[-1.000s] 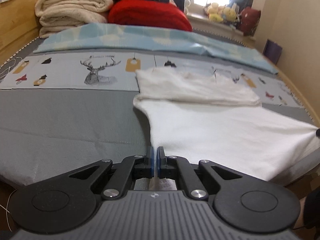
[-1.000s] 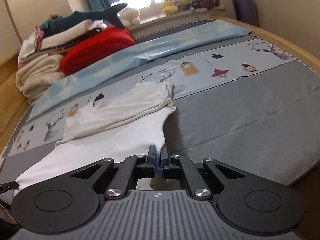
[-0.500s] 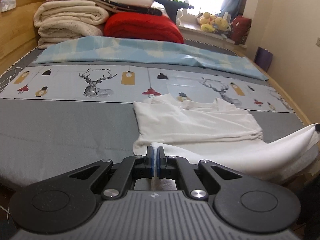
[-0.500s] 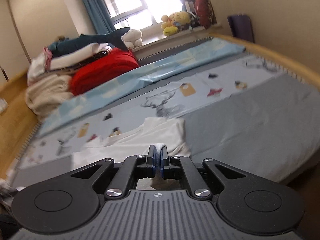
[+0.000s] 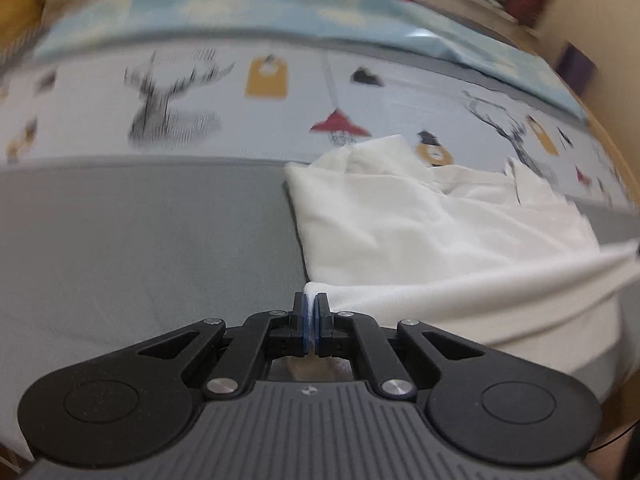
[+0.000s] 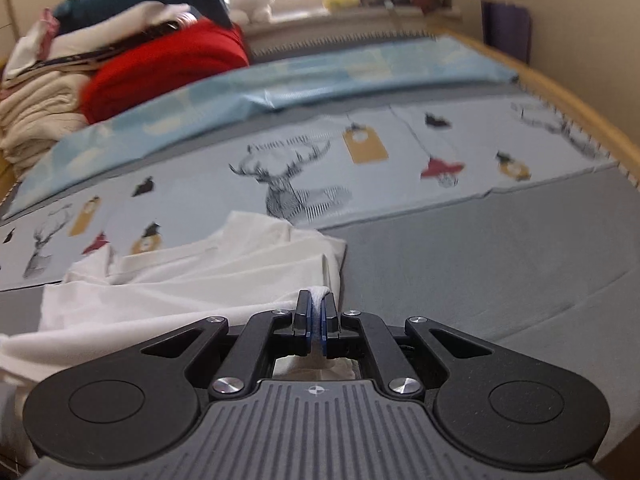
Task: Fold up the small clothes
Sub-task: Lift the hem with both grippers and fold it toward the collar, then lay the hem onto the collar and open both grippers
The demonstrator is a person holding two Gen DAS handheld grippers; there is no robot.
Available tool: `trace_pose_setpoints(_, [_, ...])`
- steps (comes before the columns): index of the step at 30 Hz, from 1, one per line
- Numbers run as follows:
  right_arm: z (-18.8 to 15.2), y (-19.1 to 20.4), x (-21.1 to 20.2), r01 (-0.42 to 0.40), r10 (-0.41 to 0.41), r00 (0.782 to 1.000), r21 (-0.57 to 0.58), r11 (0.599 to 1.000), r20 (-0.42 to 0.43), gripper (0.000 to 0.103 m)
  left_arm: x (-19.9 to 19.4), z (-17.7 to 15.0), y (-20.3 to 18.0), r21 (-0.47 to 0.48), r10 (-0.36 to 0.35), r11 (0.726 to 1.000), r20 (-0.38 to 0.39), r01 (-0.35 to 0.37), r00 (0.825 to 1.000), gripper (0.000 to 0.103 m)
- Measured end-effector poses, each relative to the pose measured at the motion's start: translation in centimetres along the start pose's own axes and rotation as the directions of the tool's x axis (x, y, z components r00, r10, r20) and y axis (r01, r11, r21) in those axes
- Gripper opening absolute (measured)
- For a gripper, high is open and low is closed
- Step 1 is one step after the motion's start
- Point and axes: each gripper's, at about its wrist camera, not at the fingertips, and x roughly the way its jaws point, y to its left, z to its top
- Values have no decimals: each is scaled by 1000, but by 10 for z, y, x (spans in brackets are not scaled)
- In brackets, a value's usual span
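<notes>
A small white garment (image 5: 420, 232) lies on the grey bed cover, its far part folded and rumpled near the printed strip. My left gripper (image 5: 310, 304) is shut on the garment's near left hem corner. My right gripper (image 6: 317, 300) is shut on the near right hem corner; the garment (image 6: 208, 276) spreads to its left. The hem edge is lifted and stretched between both grippers, hanging over the folded part.
A grey bed cover (image 5: 140, 240) has a printed strip with deer and tags (image 6: 296, 184). A light blue sheet (image 6: 320, 80), a red cushion (image 6: 168, 64) and stacked blankets (image 6: 36, 112) lie at the far end. The wooden bed frame (image 6: 580, 100) runs along the right.
Both grippers have carried the near hem up and forward over the garment toward its far part. The views are blurred from motion. Both grips are unchanged.
</notes>
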Motion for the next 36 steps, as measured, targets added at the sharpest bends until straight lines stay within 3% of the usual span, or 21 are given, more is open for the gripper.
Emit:
trace_pose_setpoints(2, [1, 3, 16, 26, -26, 999, -5, 1000, -29, 3, 3, 9, 2, -31, -17, 999, 21, 18, 1000, 2])
trace_pose_setpoints(5, [14, 3, 27, 1, -1, 1000, 37, 999, -8, 3, 9, 23, 8, -88, -15, 996, 36, 18, 999, 3])
trace_pose_setpoints(7, [21, 1, 32, 6, -6, 1000, 64, 998, 6, 4, 4, 32, 16, -142, 24, 990, 90, -11, 996, 3])
trace_pose_setpoints(10, [30, -7, 24, 31, -47, 993, 136, 990, 109, 5, -6, 40, 27, -191, 53, 981, 153, -23, 987, 4])
trace_pose_setpoints(12, [31, -15, 18, 53, -77, 985, 157, 986, 152, 6, -4, 38, 31, -198, 33, 980, 117, -9, 993, 5])
trace_pose_setpoints(14, [25, -25, 25, 64, -81, 991, 162, 985, 102, 6, 6, 32, 28, -155, -1, 988, 32, 6, 999, 12])
trace_pose_setpoints(16, [18, -32, 35, 59, -62, 998, 166, 984, 14, 6, 14, 25, 17, -61, 23, 998, -17, -24, 1000, 22])
trace_pose_setpoints(18, [10, -33, 43, 14, -7, 999, 138, 990, -51, 6, 15, 18, 10, 0, 32, 999, -26, -32, 999, 34])
trace_pose_setpoints(20, [3, -28, 46, 18, -12, 997, 82, 996, -82, 7, 15, 16, 6, 15, 14, 1000, -21, -13, 1000, 41])
trace_pose_setpoints(21, [1, -25, 46, 10, -5, 996, 57, 998, -88, 13, 16, 14, 4, 15, 5, 1000, -21, -4, 1000, 46])
trace_pose_setpoints(24, [0, -18, 51, -9, 12, 995, 31, 999, -103, 30, 25, 18, -4, 37, -4, 999, -33, 5, 999, 48])
trace_pose_setpoints(28, [3, -5, 66, -14, 14, 992, 0, 1000, -125, 30, 41, 27, -18, 128, -7, 992, -10, 8, 1000, 48])
trace_pose_setpoints(36, [13, 1, 98, -7, 3, 991, -33, 999, -131, 30, 59, 45, -28, 173, -62, 983, 41, 54, 997, 48])
